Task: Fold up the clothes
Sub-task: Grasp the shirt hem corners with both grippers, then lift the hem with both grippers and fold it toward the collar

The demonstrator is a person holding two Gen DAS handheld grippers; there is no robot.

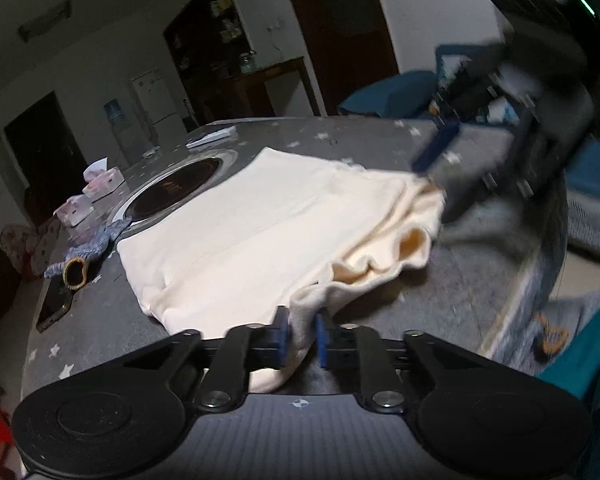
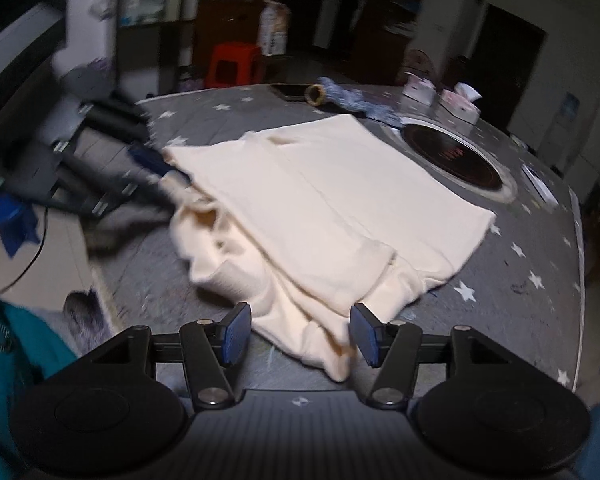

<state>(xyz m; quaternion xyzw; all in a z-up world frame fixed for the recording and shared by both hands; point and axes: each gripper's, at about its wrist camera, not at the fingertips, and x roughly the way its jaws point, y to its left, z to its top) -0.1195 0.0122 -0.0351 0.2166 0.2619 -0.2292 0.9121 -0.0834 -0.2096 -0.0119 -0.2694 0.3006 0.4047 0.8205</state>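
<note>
A cream garment (image 1: 240, 232) lies partly folded on the grey star-patterned table (image 1: 380, 140). At the near edge my left gripper (image 1: 302, 332) is shut on a bunched corner of this cloth. My right gripper (image 1: 428, 168) shows blurred at the garment's far right corner. In the right wrist view the cream garment (image 2: 332, 208) spreads ahead, its rumpled near edge lying between the jaws of my right gripper (image 2: 302, 336), which stand open, pads clear of the cloth. My left gripper (image 2: 160, 168) is blurred at the garment's left corner.
A round black cooktop (image 2: 452, 156) is set into the table beyond the garment. A blue knitted piece (image 2: 352, 98), a dark phone (image 2: 290, 91) and two tissue boxes (image 2: 460, 106) sit at the far edge. A red stool (image 2: 232, 64) stands behind on the floor.
</note>
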